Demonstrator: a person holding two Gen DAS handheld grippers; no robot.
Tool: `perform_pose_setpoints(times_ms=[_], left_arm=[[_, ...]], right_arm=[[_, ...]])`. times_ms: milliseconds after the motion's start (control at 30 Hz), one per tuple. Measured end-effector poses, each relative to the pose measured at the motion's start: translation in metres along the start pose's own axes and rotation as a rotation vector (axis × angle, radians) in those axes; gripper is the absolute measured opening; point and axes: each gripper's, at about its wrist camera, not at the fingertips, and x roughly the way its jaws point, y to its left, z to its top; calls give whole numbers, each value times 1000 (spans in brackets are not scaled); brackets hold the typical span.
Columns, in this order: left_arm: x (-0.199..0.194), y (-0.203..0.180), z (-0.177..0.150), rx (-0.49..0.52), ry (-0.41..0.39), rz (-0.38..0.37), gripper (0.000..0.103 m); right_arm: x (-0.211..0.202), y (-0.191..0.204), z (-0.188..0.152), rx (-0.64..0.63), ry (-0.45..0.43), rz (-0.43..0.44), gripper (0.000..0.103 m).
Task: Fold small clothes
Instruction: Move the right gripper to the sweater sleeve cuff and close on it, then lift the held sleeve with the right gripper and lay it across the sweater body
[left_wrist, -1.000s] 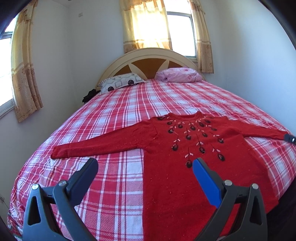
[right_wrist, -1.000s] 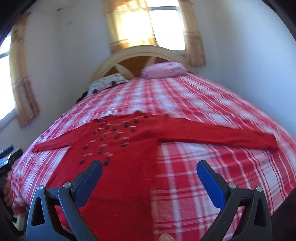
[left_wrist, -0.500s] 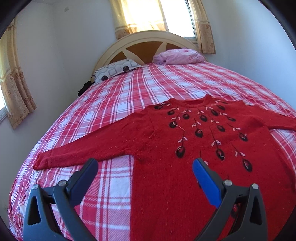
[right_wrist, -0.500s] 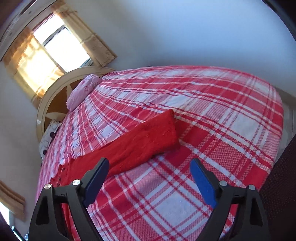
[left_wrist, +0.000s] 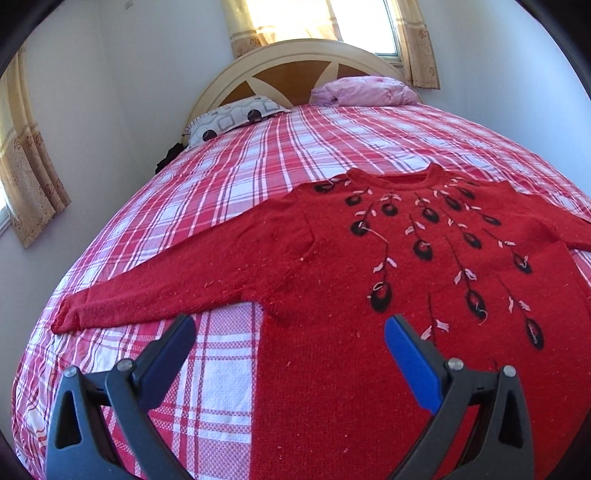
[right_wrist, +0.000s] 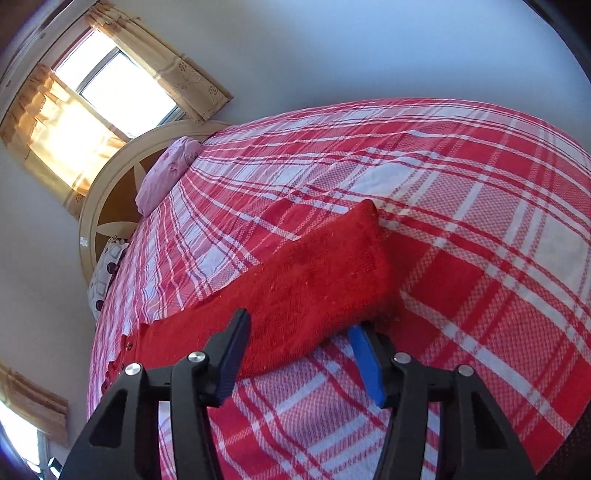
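Observation:
A red knitted sweater (left_wrist: 369, 251) with black and pink embroidery lies flat, front up, on the red and white checked bed (left_wrist: 280, 147). Its left sleeve (left_wrist: 177, 284) stretches out toward the bed's left edge. My left gripper (left_wrist: 288, 325) hovers open over the sweater's left side below the armpit, holding nothing. In the right wrist view the other sleeve (right_wrist: 314, 266) lies across the checked cover (right_wrist: 461, 206). My right gripper (right_wrist: 298, 323) is rolled sideways at the cuff end. Its jaws are closing with the sleeve between the fingers, and I see no firm pinch.
A patterned pillow (left_wrist: 236, 116) and a pink pillow (left_wrist: 365, 90) lie by the cream and wood headboard (left_wrist: 295, 70). Curtained windows (right_wrist: 110, 85) sit behind it. A dark item (left_wrist: 170, 155) rests at the bed's left side by the wall.
The left gripper came closer and lower over the sweater. The right gripper rolled, swung to the sleeve's cuff end, and its jaws narrowed around the sleeve.

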Motion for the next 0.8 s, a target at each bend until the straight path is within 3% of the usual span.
perform_pose_setpoints(times_ms=[67, 233, 400, 800], left_arm=[[3, 2, -2, -13, 10, -8, 103], [8, 8, -6, -34, 21, -22, 103], [8, 13, -8, -64, 18, -46, 103], [3, 27, -18, -107, -2, -99, 103]], right_arm=[[2, -1, 2, 16, -11, -3, 32], [-2, 7, 7, -1, -61, -15, 14], [-9, 54, 13, -106, -75, 28, 13], [1, 242, -6, -389, -34, 225, 13]])
